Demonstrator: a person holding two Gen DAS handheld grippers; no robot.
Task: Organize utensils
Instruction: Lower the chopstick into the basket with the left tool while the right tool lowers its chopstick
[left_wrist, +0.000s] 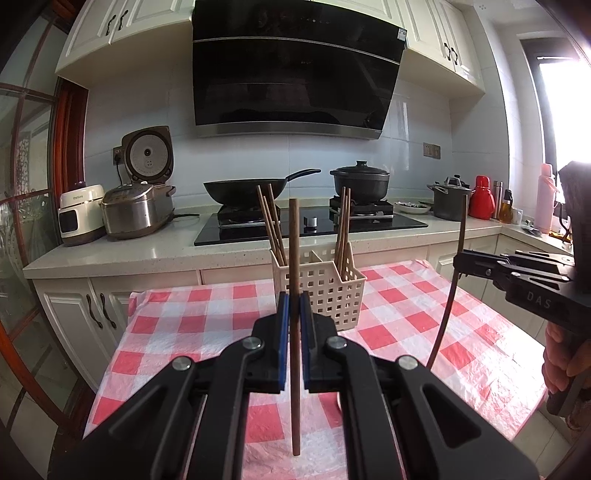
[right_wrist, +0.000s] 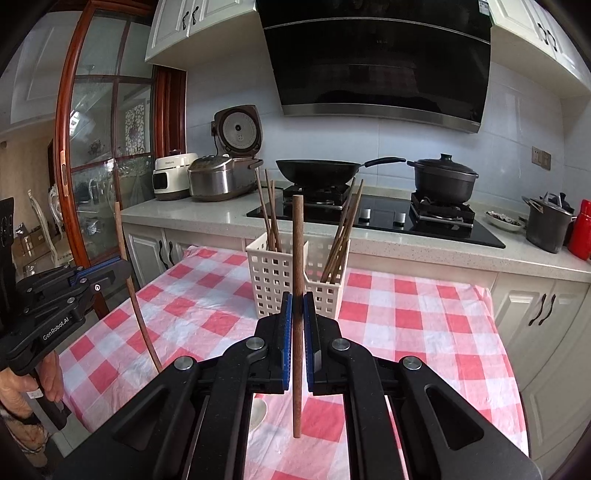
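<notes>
A cream slotted utensil basket (left_wrist: 332, 291) with two compartments stands on the red-and-white checked table (left_wrist: 207, 317); brown chopsticks (left_wrist: 271, 225) lean in its left compartment and more in its right (left_wrist: 344, 221). My left gripper (left_wrist: 294, 306) is shut on one upright brown chopstick (left_wrist: 294, 258), held above the cloth just short of the basket. My right gripper (right_wrist: 297, 306) is shut on another upright chopstick (right_wrist: 297, 240), also in front of the basket (right_wrist: 273, 280). Each gripper shows at the edge of the other's view, the right one (left_wrist: 458, 264) and the left one (right_wrist: 122, 271), each holding its chopstick.
Behind the table runs a counter (left_wrist: 147, 254) with a black hob, a wok (left_wrist: 243, 190), a lidded black pot (left_wrist: 360, 182), rice cookers (left_wrist: 136, 210) at left, and a grey pot, red flask and bottles at right. A wooden glass door (right_wrist: 96, 147) stands left.
</notes>
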